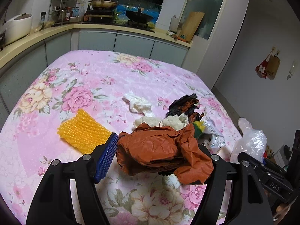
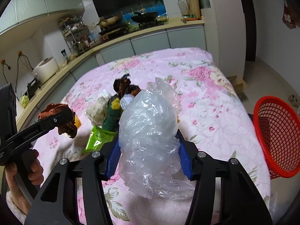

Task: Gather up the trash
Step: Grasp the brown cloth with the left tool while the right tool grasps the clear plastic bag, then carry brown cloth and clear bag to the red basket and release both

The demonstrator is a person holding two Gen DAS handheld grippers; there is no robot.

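Observation:
My left gripper [image 1: 159, 150] is shut on a crumpled brown paper wrapper [image 1: 161, 148], held above the floral tablecloth [image 1: 93, 75]. The wrapper also shows in the right wrist view [image 2: 61, 116], with the left gripper [image 2: 65, 118] at the left. My right gripper [image 2: 150, 153] is shut on a crumpled clear plastic bag [image 2: 150, 131]; the bag shows at the right edge of the left wrist view [image 1: 251, 142]. On the cloth lie a yellow foam net [image 1: 82, 131], a white tissue [image 1: 138, 103], a green packet [image 2: 95, 138] and a dark torn wrapper [image 1: 185, 105].
A stuffed toy [image 2: 112, 112] lies among the trash in the middle of the table. A red mesh basket [image 2: 275, 136] stands off the table's right edge. A kitchen counter [image 1: 56, 31] with a rice cooker [image 1: 16, 26] and stove runs behind and to the left.

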